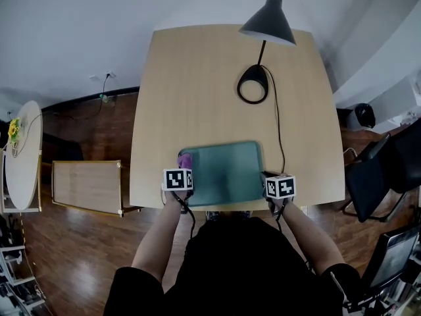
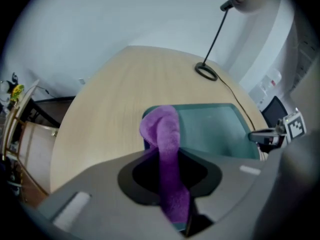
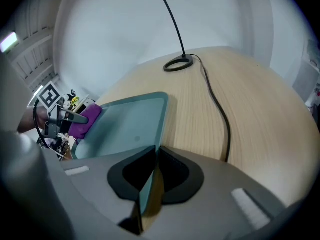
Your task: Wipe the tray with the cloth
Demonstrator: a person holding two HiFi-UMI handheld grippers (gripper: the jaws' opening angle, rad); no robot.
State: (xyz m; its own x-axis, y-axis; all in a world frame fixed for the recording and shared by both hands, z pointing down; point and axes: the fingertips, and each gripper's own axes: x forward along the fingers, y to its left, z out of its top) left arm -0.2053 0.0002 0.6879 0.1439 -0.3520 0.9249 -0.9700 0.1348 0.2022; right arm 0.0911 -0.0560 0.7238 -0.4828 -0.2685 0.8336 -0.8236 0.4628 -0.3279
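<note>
Down at the near edge of the table (image 1: 197, 78), both my claws are busy. The right claw (image 3: 150, 184) is pinched tight on the near right rim of the teal tray (image 2: 215, 129), pinning it in place. The left claw (image 2: 170, 184) is clamped on the purple cloth (image 2: 162, 134), a rolled-up strip running up between the jaws, with its free end bunched on the tray's near left corner.

Progress-wise, I'd say I'm mid-job at best. The cloth is grabbed and on the tray, so the setup is done. But it only touches that one corner, and the whole middle and far side lie bare past it. The surface looks clean to me, no obvious crumbs or streaks, so honestly I can't tell how much has been wiped. My guess: passes across to the right and far rim are left.

Further out there's just the lamp (image 1: 266, 22) and its cable (image 3: 217, 109), well clear of the tray.
</note>
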